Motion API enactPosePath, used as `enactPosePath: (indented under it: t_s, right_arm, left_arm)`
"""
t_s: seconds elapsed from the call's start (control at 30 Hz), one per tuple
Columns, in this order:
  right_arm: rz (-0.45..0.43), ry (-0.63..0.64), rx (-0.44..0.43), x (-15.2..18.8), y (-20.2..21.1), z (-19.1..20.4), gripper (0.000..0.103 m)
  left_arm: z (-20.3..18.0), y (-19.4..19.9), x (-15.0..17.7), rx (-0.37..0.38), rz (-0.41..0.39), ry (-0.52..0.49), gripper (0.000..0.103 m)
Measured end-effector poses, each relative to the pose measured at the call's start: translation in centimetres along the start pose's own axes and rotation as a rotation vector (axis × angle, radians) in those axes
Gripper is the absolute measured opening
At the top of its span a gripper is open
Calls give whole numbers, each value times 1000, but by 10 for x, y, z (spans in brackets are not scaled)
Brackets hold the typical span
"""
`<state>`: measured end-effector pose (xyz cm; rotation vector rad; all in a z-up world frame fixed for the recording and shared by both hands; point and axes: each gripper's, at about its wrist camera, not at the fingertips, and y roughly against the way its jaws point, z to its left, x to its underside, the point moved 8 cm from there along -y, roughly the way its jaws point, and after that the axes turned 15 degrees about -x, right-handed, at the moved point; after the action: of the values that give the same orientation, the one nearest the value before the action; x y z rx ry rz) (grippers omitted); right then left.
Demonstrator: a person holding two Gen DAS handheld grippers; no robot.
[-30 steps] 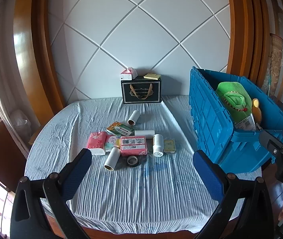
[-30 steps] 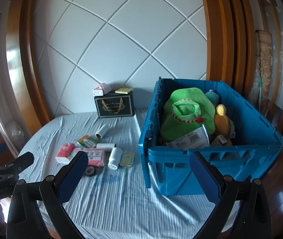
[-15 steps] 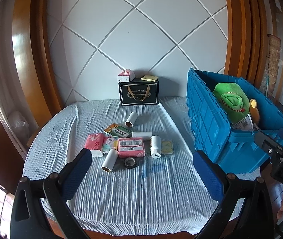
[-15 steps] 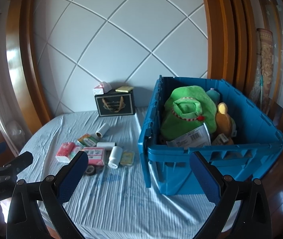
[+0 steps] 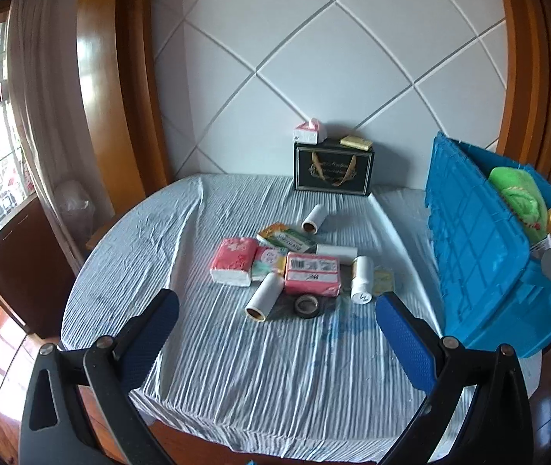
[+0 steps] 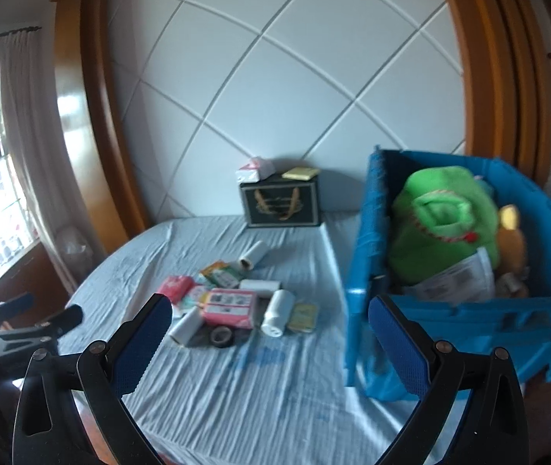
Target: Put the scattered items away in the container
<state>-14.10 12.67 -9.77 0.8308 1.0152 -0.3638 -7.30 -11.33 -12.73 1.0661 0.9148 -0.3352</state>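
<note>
A huddle of small packets and paper rolls (image 5: 298, 267) lay touching mid-bench beside the blue crate (image 5: 484, 255), both tools, left tool (image 5: 275, 333) and right tool (image 6: 267, 343), spread and empty, so a grab could nudge neighbouring rolls rolling away.

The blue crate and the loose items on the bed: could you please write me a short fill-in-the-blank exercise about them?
1. The green plush toy lies inside the ____ crate.
2. The left gripper and the right gripper both have their jaws ____ and hold nothing.
3. The black tape roll lies on the bed just in front of the ____ barcoded pack.
4. The black gift box stands against the ____.

Missing words: blue; open; pink; wall
</note>
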Motion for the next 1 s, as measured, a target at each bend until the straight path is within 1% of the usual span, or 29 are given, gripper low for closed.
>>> enactPosePath:
  t_s: [0.07, 0.13, 0.23, 0.33, 0.43, 0.5, 0.63, 0.7, 0.77, 0.87, 0.93, 1.0]
  right_arm:
    - [30, 26, -17, 4, -24, 9, 103]
    - [46, 45, -9, 7, -48, 14, 103]
    - [110, 13, -14, 21, -98, 17, 103]
    - [203, -58, -8, 42, -156, 14, 103]
    - [288, -101, 47, 65, -204, 6, 103]
    - [342, -145, 74, 84, -232, 2, 103]
    - [445, -207, 138, 124, -270, -10, 103]
    - [474, -232, 160, 138, -283, -17, 103]
    - [489, -257, 182, 147, -291, -27, 103]
    - [499, -256, 198, 155, -304, -36, 103]
    - [515, -251, 195, 161, -315, -42, 103]
    - [522, -258, 177, 164, -325, -44, 103]
  left_arm:
    - [10, -24, 2, -3, 24, 12, 103]
    - [17, -53, 1, -1, 41, 11, 103]
    - [18, -101, 3, 22, 84, -36, 103]
    - [12, -160, 13, 55, 163, -104, 103]
    - [-3, -220, 30, 108, 274, -170, 103]
    - [-15, -252, 42, 138, 335, -211, 103]
    - [-40, -302, 63, 177, 409, -284, 103]
    - [-50, -320, 71, 191, 439, -310, 103]
    - [-58, -335, 76, 196, 449, -323, 103]
    - [-70, -353, 81, 198, 458, -340, 103]
    - [-75, -366, 86, 186, 471, -354, 103]
    - [-79, -376, 93, 181, 501, -363, 103]
